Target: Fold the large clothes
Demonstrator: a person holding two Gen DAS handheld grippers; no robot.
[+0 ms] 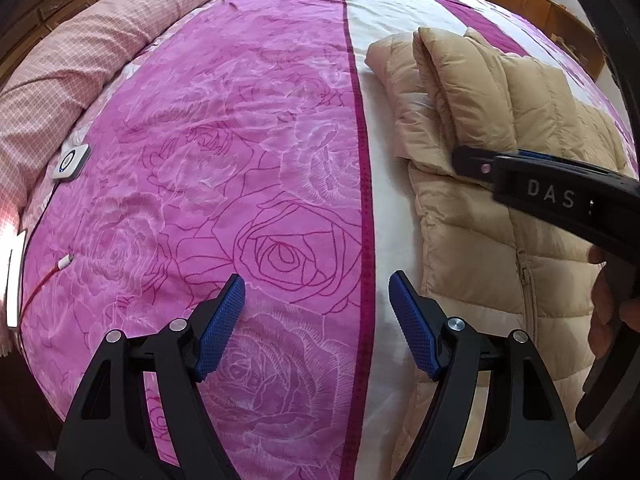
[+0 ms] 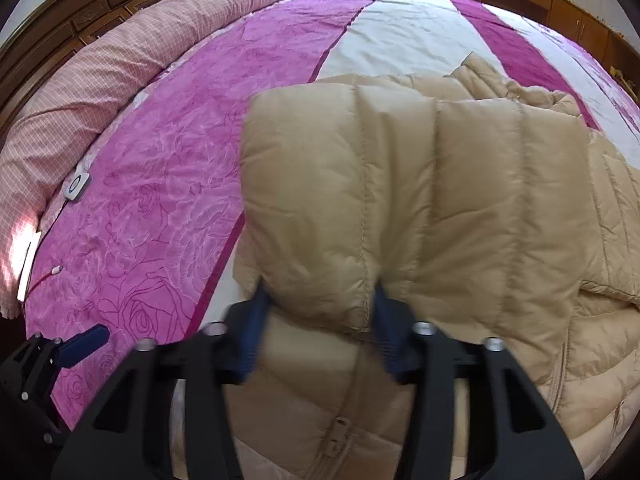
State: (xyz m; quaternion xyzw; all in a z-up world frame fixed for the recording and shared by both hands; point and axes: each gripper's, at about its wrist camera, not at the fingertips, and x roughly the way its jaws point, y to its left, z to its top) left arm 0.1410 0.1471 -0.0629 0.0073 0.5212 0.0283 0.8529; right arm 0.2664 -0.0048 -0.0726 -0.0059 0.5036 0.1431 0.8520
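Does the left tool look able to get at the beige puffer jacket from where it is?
Probably yes. The left tool is open over the bedspread, and the beige puffer jacket lies just beside it with nothing between.

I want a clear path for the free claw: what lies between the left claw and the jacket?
Only bare bedspread separates the open left claw from the tan puffer jacket; the left wrist view shows it.

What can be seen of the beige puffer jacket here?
The beige puffer jacket is quilted in stitched channels, of smooth, slightly shiny fabric, with a zipper down the front. It lies on the bedspread, across the white stripe. One padded part, seemingly a sleeve, is raised and folded over the body, gripped by the right gripper. The left gripper hangs beside it, jaws open, touching nothing.
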